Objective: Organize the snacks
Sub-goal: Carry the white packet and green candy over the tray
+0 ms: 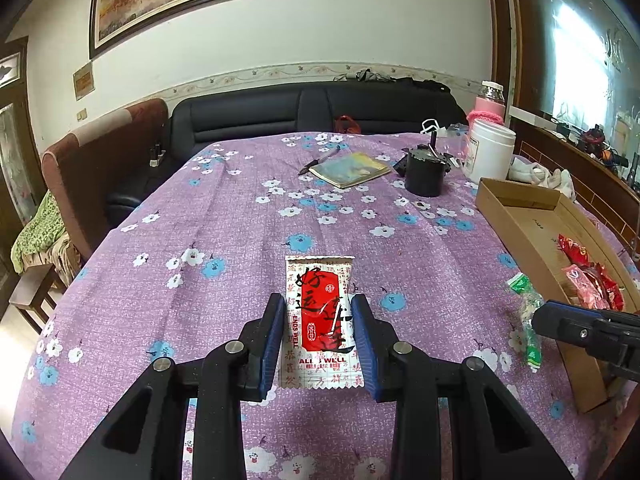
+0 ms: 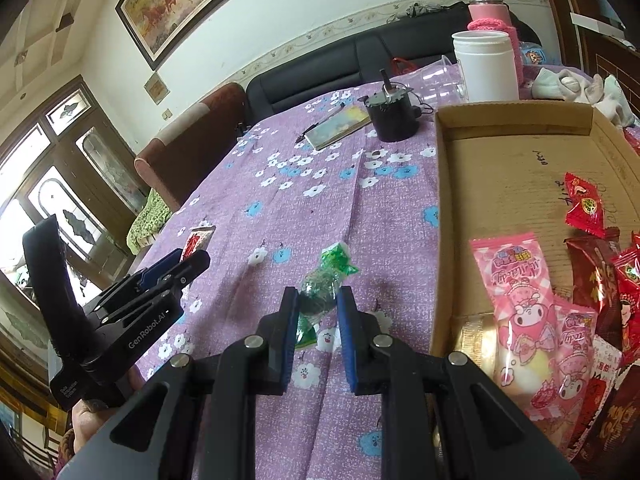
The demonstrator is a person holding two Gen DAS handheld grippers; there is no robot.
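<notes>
My left gripper point(image 1: 318, 304) is open, its blue pads on either side of a white and red snack packet point(image 1: 319, 320) that lies flat on the purple flowered tablecloth point(image 1: 224, 240). My right gripper point(image 2: 318, 300) is open around a green twist-wrapped candy point(image 2: 326, 284) on the cloth; it is not pressed. That candy also shows in the left wrist view point(image 1: 527, 312), beside the right gripper's fingertips point(image 1: 560, 322). A cardboard tray point(image 2: 516, 160) at the right holds pink and red snack packets point(image 2: 520, 304). The left gripper also shows in the right wrist view point(image 2: 176, 264).
At the far end of the table are a notebook with a pen point(image 1: 348, 168), a black round device point(image 1: 426, 172), a white jar point(image 1: 490, 152) and a pink-sleeved bottle point(image 1: 490, 104). A black sofa point(image 1: 304, 112) and a brown armchair point(image 1: 100, 160) stand beyond the table.
</notes>
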